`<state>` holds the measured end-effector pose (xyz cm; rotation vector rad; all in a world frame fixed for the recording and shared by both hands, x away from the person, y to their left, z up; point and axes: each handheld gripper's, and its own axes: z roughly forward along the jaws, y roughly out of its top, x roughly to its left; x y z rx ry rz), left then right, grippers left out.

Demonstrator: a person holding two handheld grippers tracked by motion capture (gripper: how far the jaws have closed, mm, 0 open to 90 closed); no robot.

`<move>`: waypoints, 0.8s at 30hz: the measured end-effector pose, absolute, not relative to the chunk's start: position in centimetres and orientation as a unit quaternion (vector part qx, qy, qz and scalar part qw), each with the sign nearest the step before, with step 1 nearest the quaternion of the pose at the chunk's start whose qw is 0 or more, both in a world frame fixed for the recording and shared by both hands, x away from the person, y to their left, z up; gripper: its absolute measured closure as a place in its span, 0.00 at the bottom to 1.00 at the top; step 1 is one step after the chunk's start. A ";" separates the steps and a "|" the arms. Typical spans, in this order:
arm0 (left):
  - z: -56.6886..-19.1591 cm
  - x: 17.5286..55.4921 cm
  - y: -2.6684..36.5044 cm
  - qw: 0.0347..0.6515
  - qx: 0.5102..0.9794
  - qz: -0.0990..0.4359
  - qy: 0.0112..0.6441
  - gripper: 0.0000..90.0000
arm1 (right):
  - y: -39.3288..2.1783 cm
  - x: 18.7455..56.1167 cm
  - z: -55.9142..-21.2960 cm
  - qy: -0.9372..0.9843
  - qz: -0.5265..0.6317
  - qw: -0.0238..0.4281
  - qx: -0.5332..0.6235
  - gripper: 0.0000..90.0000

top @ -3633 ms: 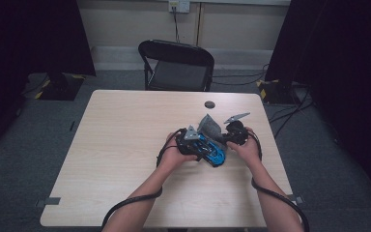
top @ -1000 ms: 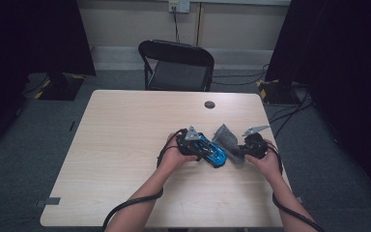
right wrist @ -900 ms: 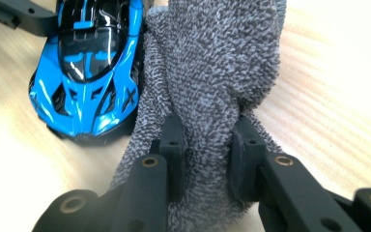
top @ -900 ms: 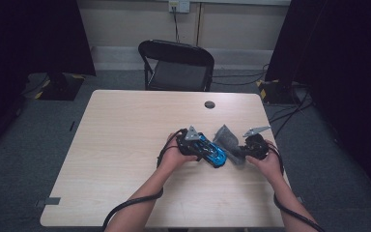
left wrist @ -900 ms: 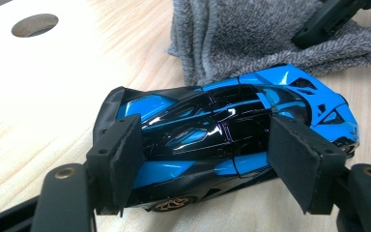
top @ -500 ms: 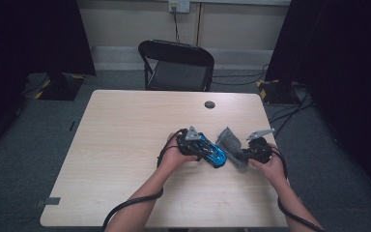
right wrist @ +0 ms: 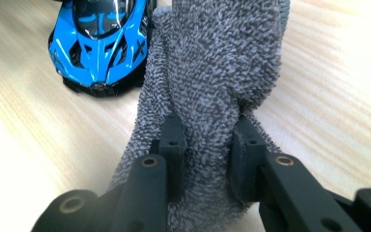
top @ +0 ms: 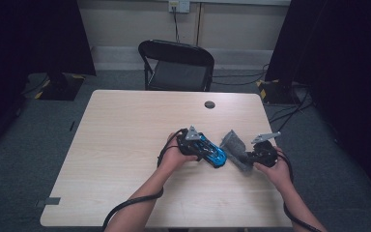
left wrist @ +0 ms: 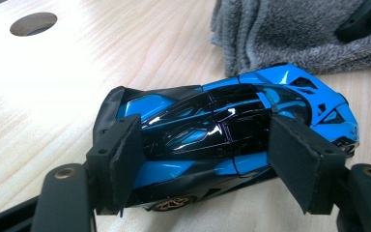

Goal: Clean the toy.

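Wiping of the toy car [left wrist: 222, 140] appears to be the work in hand, and it is judged to be paused or partly done at this moment. The car is held by the left gripper [top: 199, 145] near the middle of the table [top: 125, 145], a little toward the right side; in the left gripper view the two jaws are seen pressed on the car's two sides, with the wheels close to or on the wood. The grey cloth [right wrist: 212, 72] is pinched in the right gripper [top: 251, 157], whose jaws are closed tight on a fold of it. In the right gripper view the cloth lies just beside the car's nose, and one edge seems to touch the body, but the main part of the cloth is kept off the car. No dirt or wet mark is made out on the glossy paint, so how much has been cleaned cannot be told. What is left, by judgement, is to bring the cloth on the car again or to put both things down.

Several parts are hidden. The far side of the car is covered by the jaws, and its underside is not seen. The lower end of the cloth is cut off behind the right gripper. In the high view both things are small and dim. A round hole [top: 209, 104] is seen at the far part of the table, and a black chair [top: 176, 65] beyond it.
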<state>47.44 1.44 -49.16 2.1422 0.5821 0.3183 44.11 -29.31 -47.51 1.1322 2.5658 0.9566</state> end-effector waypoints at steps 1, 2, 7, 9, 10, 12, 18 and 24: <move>-49.1 47.5 1.4 0.434 0.861 0.128 0.234 0.32 | -29.4 44.0 -47.5 0.862 0.321 0.089 0.381 0.79; -49.1 47.5 1.4 0.433 0.861 0.128 0.234 0.32 | -29.5 43.8 -47.5 0.862 0.322 0.089 0.381 0.79; -49.2 47.5 1.5 0.434 0.860 0.128 0.234 0.32 | -30.1 43.1 -47.5 0.860 0.323 0.090 0.383 0.79; -49.2 47.4 1.4 0.435 0.860 0.128 0.234 0.32 | -30.3 42.8 -47.5 0.861 0.323 0.090 0.383 0.79; -49.2 47.4 1.4 0.434 0.860 0.129 0.234 0.32 | -30.4 42.7 -47.5 0.861 0.323 0.090 0.383 0.79; -49.2 47.4 1.4 0.434 0.860 0.129 0.234 0.32 | -30.5 42.4 -47.6 0.861 0.324 0.090 0.383 0.79; -49.1 47.4 1.4 0.433 0.861 0.128 0.234 0.32 | -30.9 41.8 -47.5 0.861 0.323 0.085 0.383 0.79; -48.9 47.5 1.3 0.426 0.864 0.123 0.240 0.32 | -31.5 41.2 -46.8 0.862 0.318 0.089 0.383 0.79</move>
